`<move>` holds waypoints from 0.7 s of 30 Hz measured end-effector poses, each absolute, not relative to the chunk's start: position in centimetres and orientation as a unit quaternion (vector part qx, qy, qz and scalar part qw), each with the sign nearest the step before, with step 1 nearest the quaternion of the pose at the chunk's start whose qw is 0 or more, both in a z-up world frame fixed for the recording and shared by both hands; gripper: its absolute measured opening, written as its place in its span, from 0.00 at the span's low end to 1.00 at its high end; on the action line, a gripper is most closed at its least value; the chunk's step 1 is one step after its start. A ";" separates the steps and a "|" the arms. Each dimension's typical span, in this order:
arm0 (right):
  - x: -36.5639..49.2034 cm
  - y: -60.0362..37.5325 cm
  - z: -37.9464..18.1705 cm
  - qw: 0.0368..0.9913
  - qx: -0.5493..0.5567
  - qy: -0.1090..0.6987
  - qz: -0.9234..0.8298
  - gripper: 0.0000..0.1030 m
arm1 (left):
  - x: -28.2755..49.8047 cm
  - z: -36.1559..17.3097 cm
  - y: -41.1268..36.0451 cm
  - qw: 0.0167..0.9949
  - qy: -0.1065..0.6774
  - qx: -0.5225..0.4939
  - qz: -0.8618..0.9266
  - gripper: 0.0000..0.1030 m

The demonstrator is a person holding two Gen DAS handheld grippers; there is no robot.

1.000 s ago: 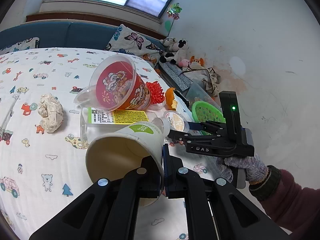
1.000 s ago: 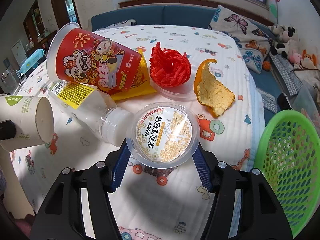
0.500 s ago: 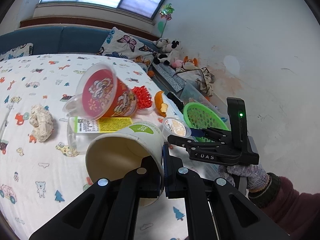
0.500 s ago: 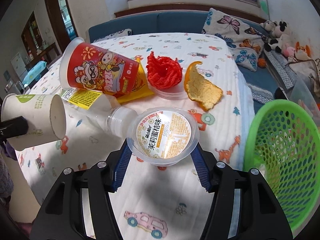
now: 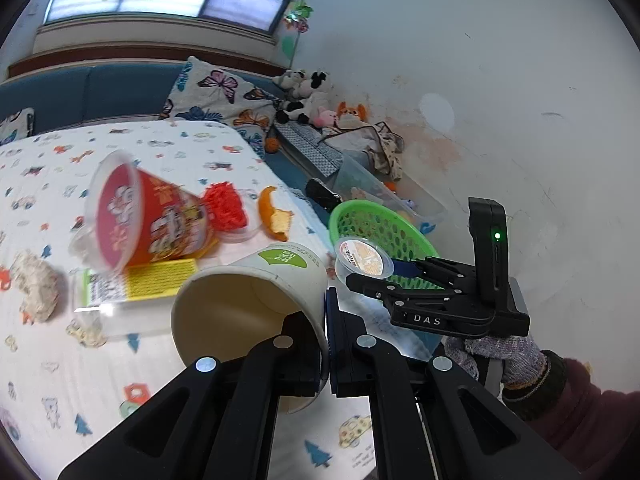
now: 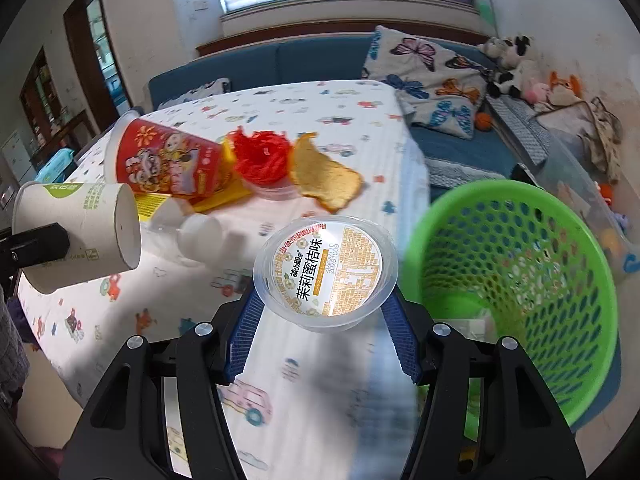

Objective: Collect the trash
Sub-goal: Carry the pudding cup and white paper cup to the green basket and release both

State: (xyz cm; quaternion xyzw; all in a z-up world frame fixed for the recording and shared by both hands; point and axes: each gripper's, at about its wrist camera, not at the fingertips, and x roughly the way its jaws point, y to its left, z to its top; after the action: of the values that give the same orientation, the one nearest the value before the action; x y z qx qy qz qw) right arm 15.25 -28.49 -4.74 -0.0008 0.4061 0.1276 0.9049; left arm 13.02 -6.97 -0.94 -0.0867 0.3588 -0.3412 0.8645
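The left tongs (image 5: 326,344) are clamped on the rim wall of a tilted paper cup (image 5: 256,304); so thin a pinch could let it twist free. The right tongs (image 6: 320,320) are closed around a jelly cup (image 6: 326,270), just beside the green basket (image 6: 520,280); released early, it would land on the counter (image 6: 280,380). Only the right view shows the basket's inside, only the left the gloved hand (image 5: 500,356).

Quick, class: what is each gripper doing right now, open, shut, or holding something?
Left gripper: shut on the paper cup, pinching its rim.
Right gripper: shut on the jelly cup, held between its blue pads.
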 end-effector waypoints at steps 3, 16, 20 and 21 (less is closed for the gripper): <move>14.9 -29.8 -4.7 0.906 0.003 0.407 0.114 0.58 | 13.3 -0.6 -8.2 0.862 0.359 -0.079 -0.350 0.03; 13.6 -37.2 -5.1 0.910 0.027 0.413 0.037 0.58 | 14.9 0.2 -14.4 0.847 0.359 -0.050 -0.388 0.03; 13.2 -39.2 -5.5 0.908 0.037 0.417 0.016 0.58 | 15.5 0.4 -16.5 0.843 0.361 -0.039 -0.396 0.03; 13.2 -39.7 -5.6 0.907 0.040 0.419 0.012 0.58 | 15.7 0.4 -17.1 0.842 0.362 -0.035 -0.398 0.03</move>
State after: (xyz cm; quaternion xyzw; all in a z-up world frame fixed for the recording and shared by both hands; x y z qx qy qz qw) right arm 13.20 -39.66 -5.59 0.0396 0.4187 0.0117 0.9072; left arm 15.66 -17.15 0.37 -0.0349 0.3622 -0.3984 0.8419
